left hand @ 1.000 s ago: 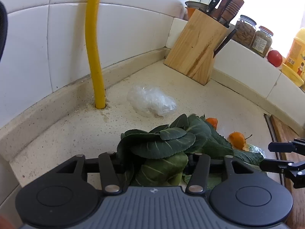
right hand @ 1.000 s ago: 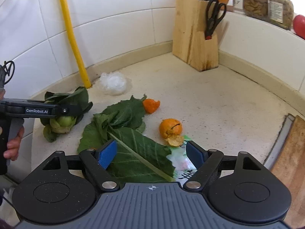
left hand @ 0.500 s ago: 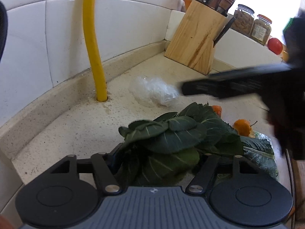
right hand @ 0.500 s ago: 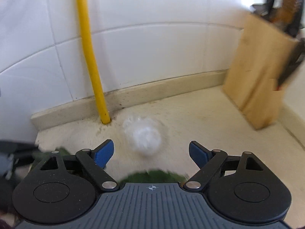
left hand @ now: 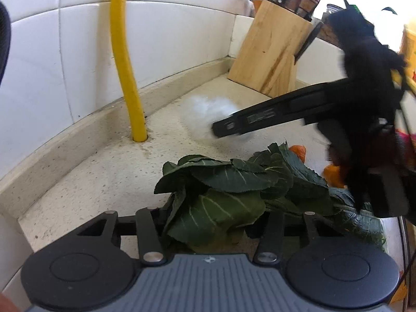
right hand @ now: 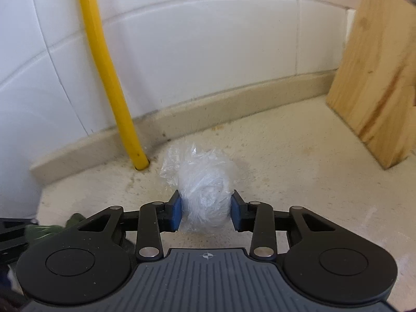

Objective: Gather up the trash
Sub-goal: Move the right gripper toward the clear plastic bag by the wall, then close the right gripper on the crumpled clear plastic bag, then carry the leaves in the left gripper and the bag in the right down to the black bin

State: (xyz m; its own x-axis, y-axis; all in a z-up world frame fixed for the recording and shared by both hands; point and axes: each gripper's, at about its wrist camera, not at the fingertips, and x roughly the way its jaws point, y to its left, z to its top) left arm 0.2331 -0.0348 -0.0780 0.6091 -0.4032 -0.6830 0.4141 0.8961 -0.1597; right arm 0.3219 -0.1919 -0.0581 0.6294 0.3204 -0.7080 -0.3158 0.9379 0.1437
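Through the left wrist camera, we are holding our left claw (left hand: 210, 223) low over the bench (left hand: 104, 171). It is gripping a bunch of green leaves (left hand: 218, 189), and the leaves are poking out in front of it. The yellow pipe (left hand: 124, 59) is going down into the bench by the wall. A ball of clear plastic wrap (left hand: 205, 114) is sitting just beside the yellow pipe, on the side toward the knife block (left hand: 270, 54). Our right claw (left hand: 221, 128) is reaching in from the side and touching that ball. It looks blurry here. Some orange peel (left hand: 299, 150) is lying near the leaves, farther from the yellow pipe.

Through the right wrist camera, we are looking at our right claw (right hand: 205, 212) up close. Its blue pads (right hand: 176, 212) are pressing on both sides of the plastic wrap (right hand: 205, 182), so it is grasping the ball. The ball seems to be resting on the bench (right hand: 299, 169), near the foot of the yellow pipe (right hand: 109, 70).

We think the job now is to lift this ball away. The wrap is soft and slippery, so we should be squeezing it snugly and lifting it straight up and slowly. We should also be keeping clear of the yellow pipe.
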